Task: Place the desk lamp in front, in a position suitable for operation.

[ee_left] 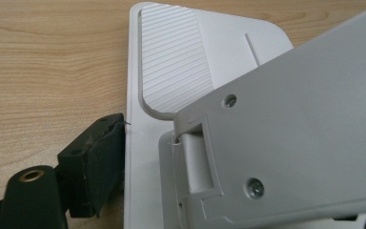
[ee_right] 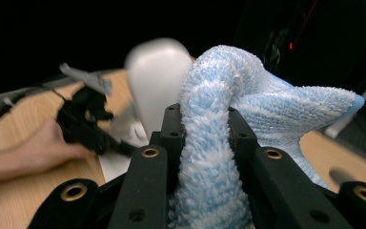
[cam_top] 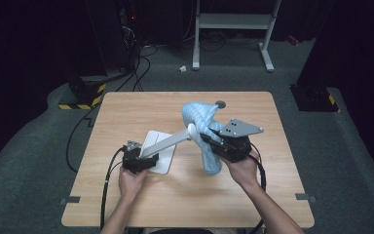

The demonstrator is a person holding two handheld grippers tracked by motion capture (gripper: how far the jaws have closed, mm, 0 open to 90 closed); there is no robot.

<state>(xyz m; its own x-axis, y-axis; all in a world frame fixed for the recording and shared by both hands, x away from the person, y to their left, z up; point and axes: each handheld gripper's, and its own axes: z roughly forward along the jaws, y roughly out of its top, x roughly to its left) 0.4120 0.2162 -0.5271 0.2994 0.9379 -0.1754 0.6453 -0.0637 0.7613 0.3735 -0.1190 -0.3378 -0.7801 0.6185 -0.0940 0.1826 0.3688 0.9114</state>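
A white stand lies on the wooden table, with a flat base and a slanted arm that ends in a rounded head. My left gripper is at the base's near end. In the left gripper view one black pad presses the base edge, and the arm hides the other jaw. My right gripper is shut on a fluffy blue-and-white cloth, which is draped by the arm's head. The cloth bulges up between the two jaws, just right of the blurred white head.
A small grey round thing sits at the table's back, behind the cloth. Beyond the table stand a white metal frame and dark equipment with cables across the grey floor. Yellow-and-black striped feet stand at the far left.
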